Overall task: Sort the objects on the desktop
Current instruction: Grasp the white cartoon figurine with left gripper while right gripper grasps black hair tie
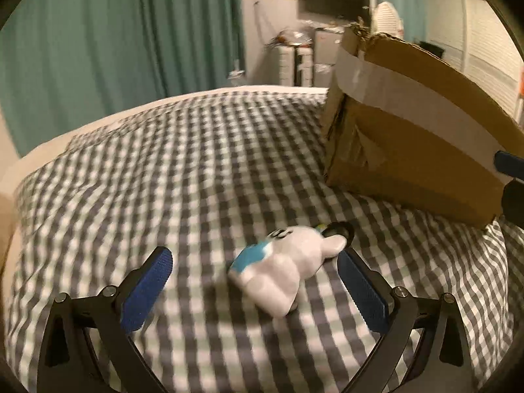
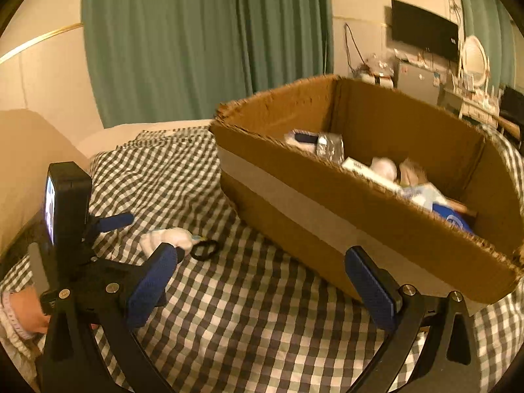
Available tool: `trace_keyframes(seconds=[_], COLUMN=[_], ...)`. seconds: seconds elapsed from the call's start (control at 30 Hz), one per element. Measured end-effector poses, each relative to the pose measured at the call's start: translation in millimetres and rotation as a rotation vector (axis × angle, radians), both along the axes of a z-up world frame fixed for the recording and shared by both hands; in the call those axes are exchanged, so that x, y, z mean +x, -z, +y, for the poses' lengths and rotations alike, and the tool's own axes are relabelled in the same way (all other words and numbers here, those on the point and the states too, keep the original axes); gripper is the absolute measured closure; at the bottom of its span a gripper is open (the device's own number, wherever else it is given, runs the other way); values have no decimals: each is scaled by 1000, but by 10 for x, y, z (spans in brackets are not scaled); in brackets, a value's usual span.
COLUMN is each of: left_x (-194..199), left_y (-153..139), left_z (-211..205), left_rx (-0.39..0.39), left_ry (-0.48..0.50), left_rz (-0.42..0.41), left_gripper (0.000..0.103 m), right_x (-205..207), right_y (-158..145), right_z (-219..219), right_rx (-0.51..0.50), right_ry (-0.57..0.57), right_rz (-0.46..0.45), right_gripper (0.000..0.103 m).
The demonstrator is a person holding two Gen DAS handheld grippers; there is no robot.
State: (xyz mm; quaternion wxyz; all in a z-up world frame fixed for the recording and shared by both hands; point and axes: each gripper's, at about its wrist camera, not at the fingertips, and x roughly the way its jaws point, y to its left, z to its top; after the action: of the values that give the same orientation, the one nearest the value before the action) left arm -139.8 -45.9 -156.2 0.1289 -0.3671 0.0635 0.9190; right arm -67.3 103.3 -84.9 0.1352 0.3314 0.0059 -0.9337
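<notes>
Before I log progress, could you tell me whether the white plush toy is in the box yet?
Not yet. The white plush toy lies on the checkered cloth between the open left gripper, outside the cardboard box.

I see a grey-and-white checked cloth (image 1: 203, 170) under a white rabbit toy (image 1: 288, 271) with a bright blue patch and a black loop (image 1: 339, 231) by its ears. The cardboard box (image 2: 294, 170) is brown with a pale tape band, and my grippers' pads (image 1: 147, 290) are blue on black frames. Behind hang teal-green curtains (image 2: 196, 39).
</notes>
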Motion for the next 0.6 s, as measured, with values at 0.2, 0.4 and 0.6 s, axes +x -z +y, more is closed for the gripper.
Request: trace_keyframes(seconds=[0.2, 0.4, 0.6], left_x=[11, 106, 158], left_y=[30, -92, -124], left_z=[1, -248, -513], left_rx=[55, 96, 77], left_ry=[45, -112, -240], left_rz=[-36, -44, -57], left_gripper=[51, 51, 51], right_x=[-24, -27, -215], right_y=[62, 119, 301], right_z=[-59, -345, -665], right_rx=[-2, 26, 55], right_ry=[0, -73, -79], right_rz=[-10, -2, -12], right_gripper=[0, 0, 0])
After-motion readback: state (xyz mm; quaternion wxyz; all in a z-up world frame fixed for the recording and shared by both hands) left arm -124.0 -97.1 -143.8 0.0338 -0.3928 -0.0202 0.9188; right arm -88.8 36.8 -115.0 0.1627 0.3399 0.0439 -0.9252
